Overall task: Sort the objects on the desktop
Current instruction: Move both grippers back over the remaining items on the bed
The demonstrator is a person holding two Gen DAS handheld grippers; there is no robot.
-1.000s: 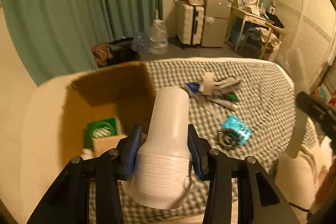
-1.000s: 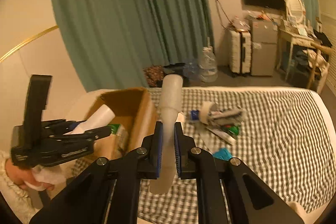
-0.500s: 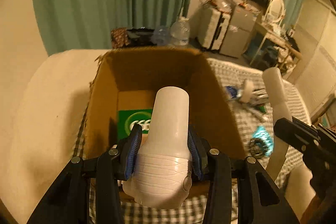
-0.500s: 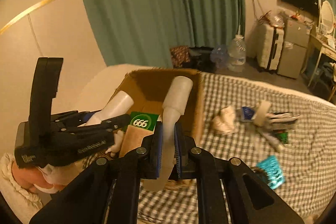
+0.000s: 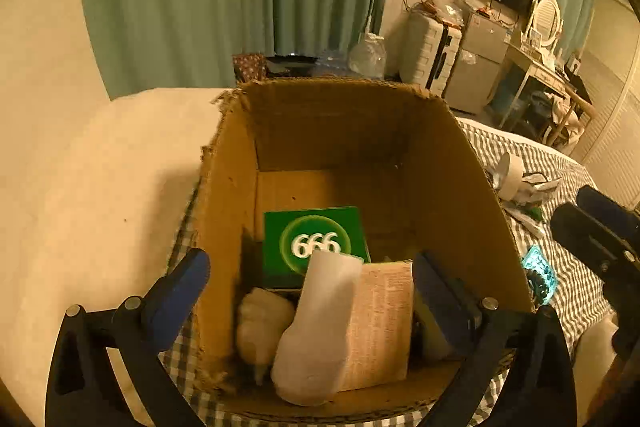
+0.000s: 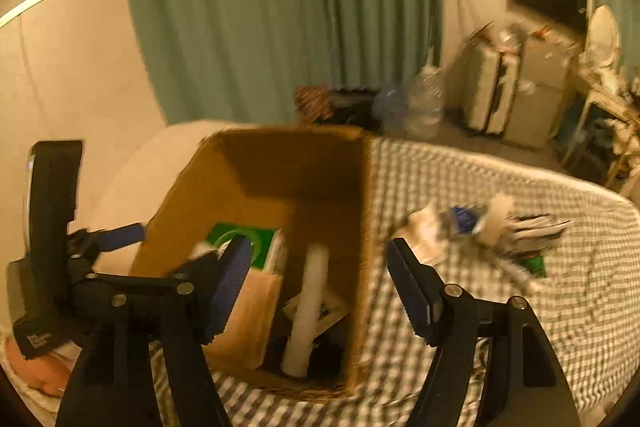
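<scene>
Over the cardboard box (image 5: 448, 163) we hold both grippers with jaws opening, nothing between them; the white bottle (image 5: 316, 327) and slim white tube (image 6: 306, 311) lie inside; the remaining clutter (image 6: 504, 227) on the bed lies rightward, nearer our right gripper (image 6: 320, 279).

White bottle (image 5: 320, 327) inside cardboard box (image 5: 480, 195) — possibly blurred, falling.

Left gripper (image 5: 310, 291): pitched steeply downward, jaws opening wide, blue pads (image 5: 176, 297) clear of any contact, nothing pressed between them. Right gripper (image 6: 320, 275): pitched downward, jaws opening, pads likewise free. The left gripper sits just left of the right one, bodies apart
</scene>
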